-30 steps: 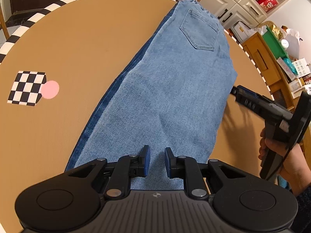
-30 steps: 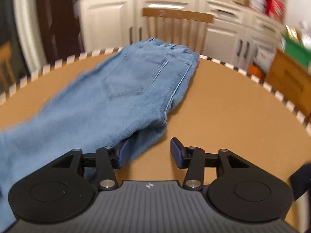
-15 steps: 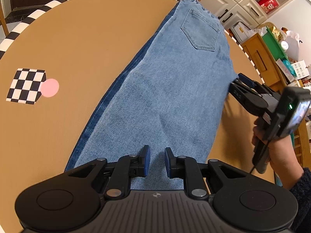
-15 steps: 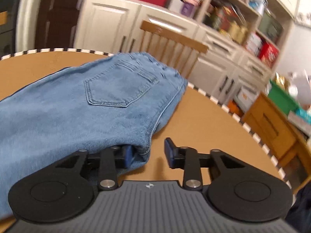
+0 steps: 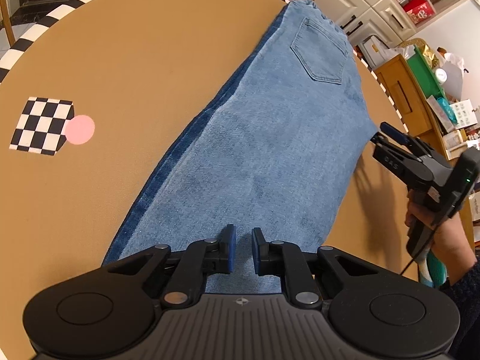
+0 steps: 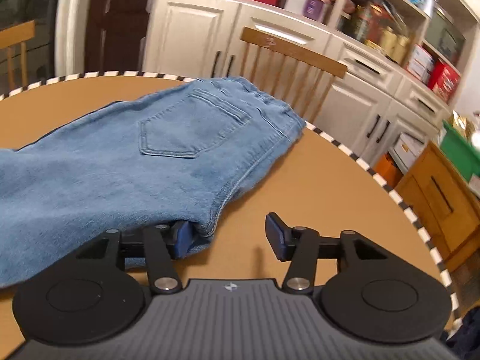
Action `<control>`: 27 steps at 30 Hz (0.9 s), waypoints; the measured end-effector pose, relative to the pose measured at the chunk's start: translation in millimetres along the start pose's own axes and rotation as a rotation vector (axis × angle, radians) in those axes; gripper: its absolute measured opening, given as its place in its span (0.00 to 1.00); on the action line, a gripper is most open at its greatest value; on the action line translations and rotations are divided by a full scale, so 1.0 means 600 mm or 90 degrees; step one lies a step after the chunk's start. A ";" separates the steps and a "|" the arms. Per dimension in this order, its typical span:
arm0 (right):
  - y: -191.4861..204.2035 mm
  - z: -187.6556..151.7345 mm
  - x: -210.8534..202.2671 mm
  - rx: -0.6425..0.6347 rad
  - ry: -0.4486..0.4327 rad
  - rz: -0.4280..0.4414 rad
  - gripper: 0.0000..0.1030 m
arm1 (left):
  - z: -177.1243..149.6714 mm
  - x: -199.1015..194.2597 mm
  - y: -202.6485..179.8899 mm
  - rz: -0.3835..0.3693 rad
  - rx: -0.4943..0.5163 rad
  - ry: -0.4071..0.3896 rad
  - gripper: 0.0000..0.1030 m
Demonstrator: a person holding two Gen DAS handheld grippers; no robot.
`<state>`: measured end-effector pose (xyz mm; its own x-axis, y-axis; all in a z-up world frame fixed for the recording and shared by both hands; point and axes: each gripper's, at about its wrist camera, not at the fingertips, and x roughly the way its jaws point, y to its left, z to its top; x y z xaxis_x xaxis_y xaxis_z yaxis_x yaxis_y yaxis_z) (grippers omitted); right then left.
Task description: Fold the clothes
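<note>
A pair of blue jeans (image 5: 264, 150) lies flat on the round brown counter (image 5: 135, 60). The jeans are folded in half the long way, one leg on top of the other. In the left wrist view they run from the bottom middle of the frame up to the upper right. The waist end, with a back pocket (image 5: 322, 52) facing up, is in the upper right, close to the counter's black and white striped edge (image 5: 60, 9).

The left tool (image 5: 242, 250) sits at the bottom middle of its frame, over the leg end of the jeans. Its two blue pads have only a small gap between them. Nothing seems to be held between them, though it is hard to tell if they touch the cloth.

The right tool (image 6: 228, 235) is at the bottom of its own frame and is spread wide open. Its left blue pad (image 6: 181, 238) is tucked against the edge of the jeans, maybe just under the fold. Its right pad (image 6: 274, 235) is over bare counter. In the left wrist view this tool (image 5: 381, 133) shows at the right edge of the frame, with its tips at the side of the jeans and a person's hand (image 5: 420, 210) holding the handle.

A checkered square (image 5: 40, 124) with a pink dot (image 5: 79, 129) is on the counter at the left of the frame. A wooden chair (image 6: 294, 60) stands behind the counter, past the waist of the jeans.
</note>
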<state>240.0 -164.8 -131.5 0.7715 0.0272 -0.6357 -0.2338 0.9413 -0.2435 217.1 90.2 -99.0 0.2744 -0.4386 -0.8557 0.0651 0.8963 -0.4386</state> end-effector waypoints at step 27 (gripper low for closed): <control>0.105 0.034 0.008 -0.020 0.077 0.024 0.10 | -0.022 -0.012 -0.024 -0.015 0.064 0.023 0.56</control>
<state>241.0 -98.5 -135.0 0.6855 0.0205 -0.7277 -0.2819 0.9291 -0.2394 201.7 79.2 -90.2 0.2367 -0.4598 -0.8559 0.1671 0.8870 -0.4304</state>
